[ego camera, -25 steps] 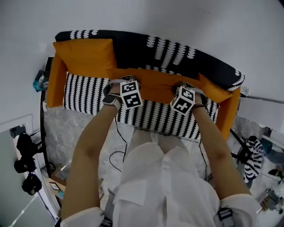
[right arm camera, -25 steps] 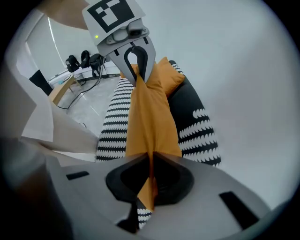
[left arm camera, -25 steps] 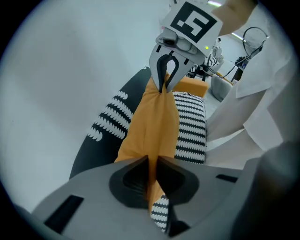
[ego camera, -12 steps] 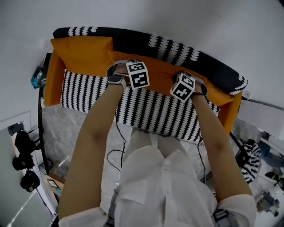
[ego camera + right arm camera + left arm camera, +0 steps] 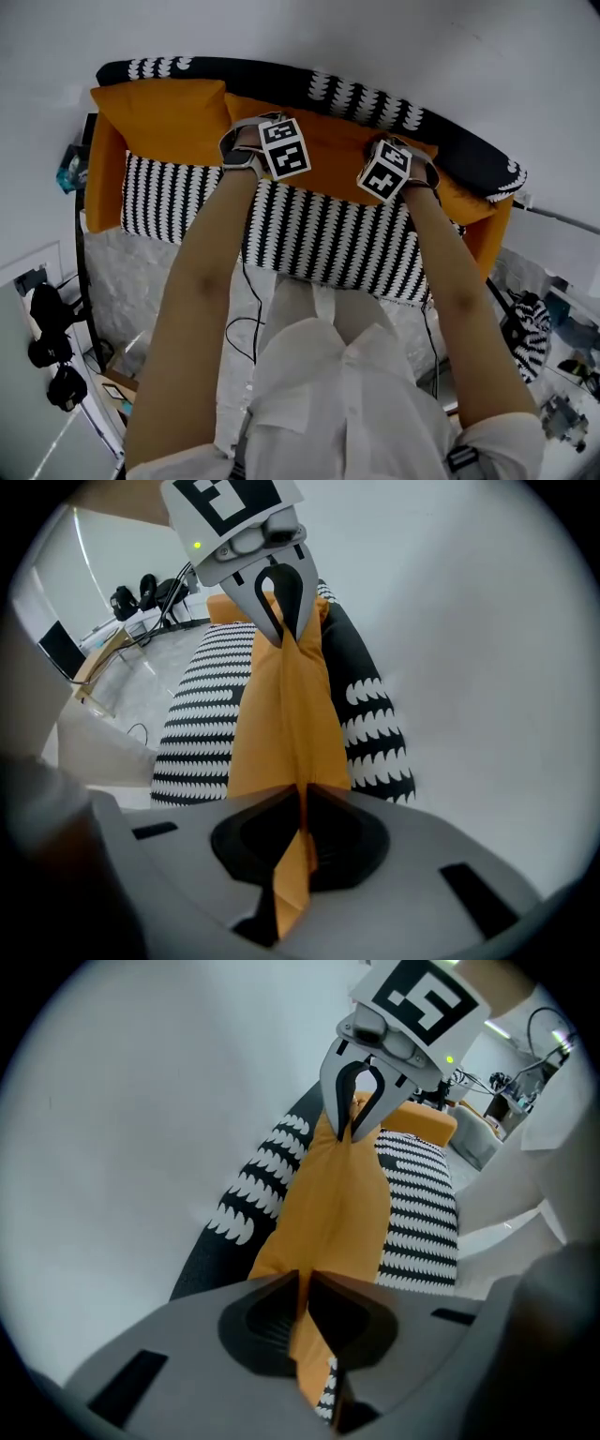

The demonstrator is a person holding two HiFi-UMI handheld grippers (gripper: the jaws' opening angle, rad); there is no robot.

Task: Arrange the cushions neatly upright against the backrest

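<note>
1. I am pinching the top edge of the long orange cushion with the left claw; its jaws are pressed together on a thin fold of the orange fabric.
2. I am doing the same with the right claw further along that edge, its jaws closing tight on the cloth, so both claws are gripping one cushion.
3. In each gripper view the other claw is showing at the top of the frame, biting the far end of the same orange ridge.
4. The cushion is standing on its lower edge in the centre and right of the head view, running along the black-and-white backrest and lying close against it.
5. A second orange cushion is leaning upright against the backrest at the upper left, its right edge meeting the left end of the held one.
6. The striped seat is stretching below both cushions, with an orange armrest closing off the left end.
7. My forearms are reaching up from the bottom of the frame to the two marker cubes above the cushion.
</note>
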